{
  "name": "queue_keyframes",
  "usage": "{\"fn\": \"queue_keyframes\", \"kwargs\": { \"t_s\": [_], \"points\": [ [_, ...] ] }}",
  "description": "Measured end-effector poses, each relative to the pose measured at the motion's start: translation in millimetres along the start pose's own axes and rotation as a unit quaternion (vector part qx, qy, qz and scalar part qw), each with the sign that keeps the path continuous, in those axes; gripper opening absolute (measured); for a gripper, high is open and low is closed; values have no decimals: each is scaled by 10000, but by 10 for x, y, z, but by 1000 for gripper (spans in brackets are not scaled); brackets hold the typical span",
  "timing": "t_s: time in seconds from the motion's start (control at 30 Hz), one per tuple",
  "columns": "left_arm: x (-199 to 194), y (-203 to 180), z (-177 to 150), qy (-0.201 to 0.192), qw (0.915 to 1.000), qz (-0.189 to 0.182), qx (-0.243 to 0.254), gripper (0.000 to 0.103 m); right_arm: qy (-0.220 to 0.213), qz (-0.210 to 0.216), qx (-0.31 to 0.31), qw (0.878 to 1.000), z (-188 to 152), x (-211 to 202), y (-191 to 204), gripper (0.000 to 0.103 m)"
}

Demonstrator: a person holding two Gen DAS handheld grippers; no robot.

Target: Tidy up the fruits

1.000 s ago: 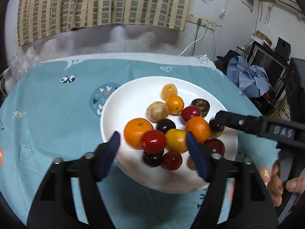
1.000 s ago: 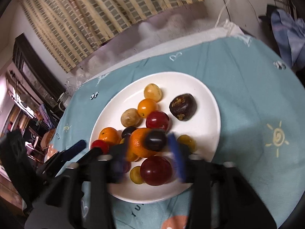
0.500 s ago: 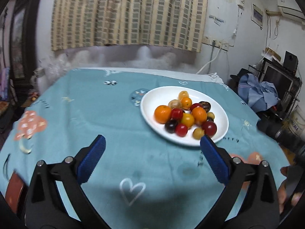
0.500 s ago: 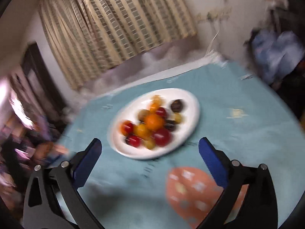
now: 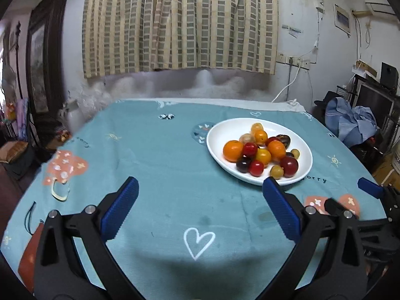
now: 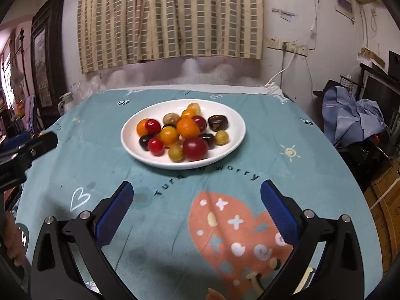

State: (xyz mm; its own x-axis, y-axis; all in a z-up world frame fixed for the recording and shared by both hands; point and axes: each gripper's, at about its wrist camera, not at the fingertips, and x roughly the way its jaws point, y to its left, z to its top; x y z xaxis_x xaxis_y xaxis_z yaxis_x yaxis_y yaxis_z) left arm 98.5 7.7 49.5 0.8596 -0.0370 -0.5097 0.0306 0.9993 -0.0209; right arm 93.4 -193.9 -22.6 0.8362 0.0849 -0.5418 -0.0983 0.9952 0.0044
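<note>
A white plate (image 5: 220, 132) (image 6: 235, 117) sits on the teal tablecloth and carries several small fruits: oranges (image 5: 233, 150) (image 6: 188, 127), red ones (image 5: 289, 166) (image 6: 195, 147), dark ones (image 6: 218, 123) and yellow-green ones (image 5: 276, 171). My left gripper (image 5: 200, 195) hovers open over bare cloth, well short of the plate and to its left. My right gripper (image 6: 196, 195) is open too, just in front of the plate's near rim, with nothing between its blue pads. The right gripper's fingers (image 5: 367, 187) show at the right edge of the left wrist view.
The teal tablecloth (image 5: 155, 155) with mushroom and heart prints covers a round table. A striped curtain (image 5: 180, 22) hangs behind. A heap of blue clothes (image 6: 350, 115) and dark furniture stand to the right. The left gripper's finger (image 6: 40, 142) pokes in at the left of the right wrist view.
Both grippers have pulled back from the plate and opened wide; a second ago they were down among the fruits. The fruits remain on the plate.
</note>
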Motion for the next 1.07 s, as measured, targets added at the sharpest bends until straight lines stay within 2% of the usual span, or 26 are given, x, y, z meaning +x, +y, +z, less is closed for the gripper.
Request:
{"fn": "queue_keyframes", "kwargs": {
  "t_s": [0.13, 0.17, 0.3, 0.43, 0.6, 0.73, 1.07],
  "points": [
    [-30, 16, -7, 37, 9981, -587, -153, 101, -36, 48, -156, 9999, -31, -49, 86, 102],
    [-30, 15, -7, 51, 9978, -634, -166, 101, -43, 42, -166, 9998, -30, -50, 88, 102],
    [-8, -48, -5, 84, 9994, -336, -4, 101, -19, 136, -45, 9999, -29, -49, 54, 102],
    [12, -55, -22, 153, 9988, -473, -9, 101, 39, 200, 40, 9998, -32, -43, 36, 102],
    [-10, -116, -53, 17, 9990, -388, 215, 101, 107, 190, -3, 9998, -40, -16, 59, 102],
    [-56, -216, -96, -160, 9985, -146, 495, 101, 121, 198, 17, 9997, -44, -8, 57, 102],
    [-5, -277, -116, 55, 9973, -465, 567, 101, 196, 222, 106, 9995, -55, 28, 29, 102]
  ]
}}
